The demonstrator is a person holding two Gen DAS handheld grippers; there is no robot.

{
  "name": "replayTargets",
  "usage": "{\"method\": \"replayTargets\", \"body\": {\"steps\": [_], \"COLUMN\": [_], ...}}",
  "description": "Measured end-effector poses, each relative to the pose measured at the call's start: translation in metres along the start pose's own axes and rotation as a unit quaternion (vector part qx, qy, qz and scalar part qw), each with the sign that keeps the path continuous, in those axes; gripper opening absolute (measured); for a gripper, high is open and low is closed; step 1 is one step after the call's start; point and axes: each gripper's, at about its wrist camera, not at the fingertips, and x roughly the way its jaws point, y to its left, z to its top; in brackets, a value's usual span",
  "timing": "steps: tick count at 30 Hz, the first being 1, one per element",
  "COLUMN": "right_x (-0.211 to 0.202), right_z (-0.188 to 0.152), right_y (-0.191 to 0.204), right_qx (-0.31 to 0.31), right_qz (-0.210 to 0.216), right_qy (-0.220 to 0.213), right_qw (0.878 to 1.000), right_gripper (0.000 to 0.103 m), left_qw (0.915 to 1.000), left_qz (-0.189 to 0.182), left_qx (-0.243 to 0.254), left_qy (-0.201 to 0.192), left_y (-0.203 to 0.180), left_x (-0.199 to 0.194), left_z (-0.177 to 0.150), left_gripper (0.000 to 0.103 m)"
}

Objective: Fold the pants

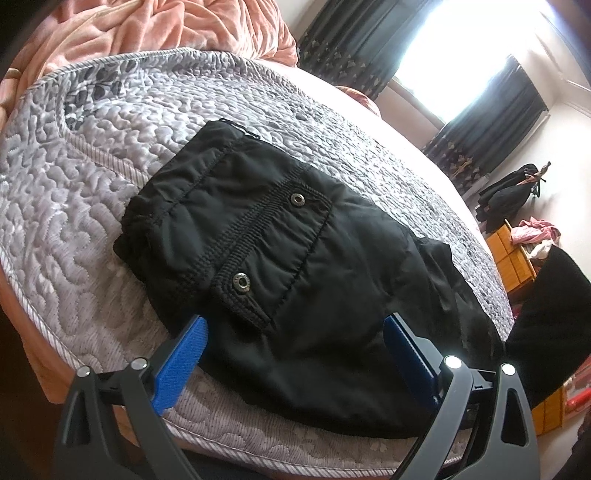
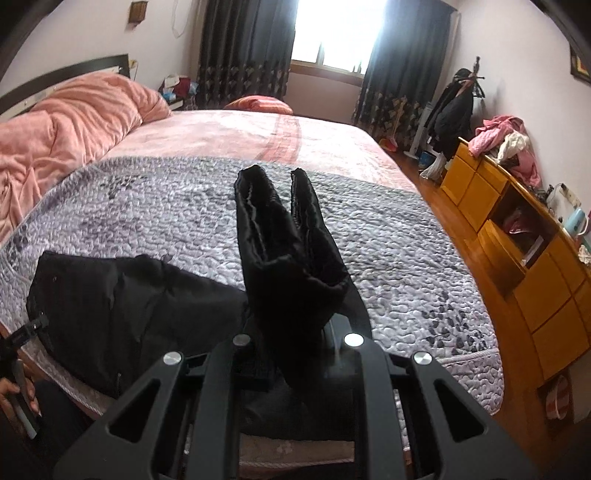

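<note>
Item one, nearest: our left gripper (image 1: 295, 332), blue fingers (image 1: 184, 354) spread wide, hanging just over the near edge of the black pants (image 1: 280, 258) without pinching them; the waistband end with two metal snaps (image 1: 242, 281) lies flat between and beyond the fingers.

Item two: our right gripper (image 2: 295, 339), jaws drawn narrow and clamped on a bunch of the same pants (image 2: 291, 266). The held cloth, the two leg ends, stands up from the jaws and hides the fingertips. The rest of the garment (image 2: 122, 306) lies flat to the left on the bed.

Item three: a person's hand (image 2: 16, 395) at the left edge of the right wrist view, gripping a dark handle.

Item four: grey quilted bedspread (image 2: 388, 251) under the pants, covering the near end of the bed.

Item five: pink blanket (image 2: 74, 122) heaped at the left, and pink sheet (image 2: 277, 133) beyond the quilt.

Item six: yellow wooden cabinet (image 2: 517, 258) along the right wall, with pink clothes (image 2: 506, 140) piled on top.

Item seven, farthest: coat stand (image 2: 458, 107) hung with dark garments, dark curtains (image 2: 243, 48) and a bright window (image 2: 340, 33).
</note>
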Motion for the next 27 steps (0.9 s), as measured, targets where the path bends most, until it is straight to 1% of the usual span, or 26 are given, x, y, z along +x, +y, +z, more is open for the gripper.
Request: {"method": "replayTargets", "body": {"steps": [12,18,23,27], "right_x": [0.024,0.032,0.039,0.047], "right_z": [-0.022,-0.030,-0.036,-0.049], "right_y": [0.050,0.063,0.078,0.103], "right_qx": [-0.062,-0.077,-0.107,-0.160], "right_qz": [-0.010,-0.010,-0.029,-0.058], "right_qy": [0.028,0.037,0.039,0.030], "right_qw": [0.998,0.996,0.993,0.985], "right_gripper": [0.015,0.015,0.015,0.015], "left_qw": [0.9999,0.9999,0.9999,0.9999], "left_qz": [-0.009,-0.009,-0.011,-0.008], "left_qx": [-0.005,-0.007,-0.009,-0.007], "left_qy": [0.002,0.002,0.003,0.004], "left_y": [0.004,0.005,0.006,0.005], "left_x": [-0.003,-0.004,-0.005,-0.004], "left_z": [0.000,0.000,0.000,0.000], "left_gripper": [0.096,0.096,0.096,0.096]}}
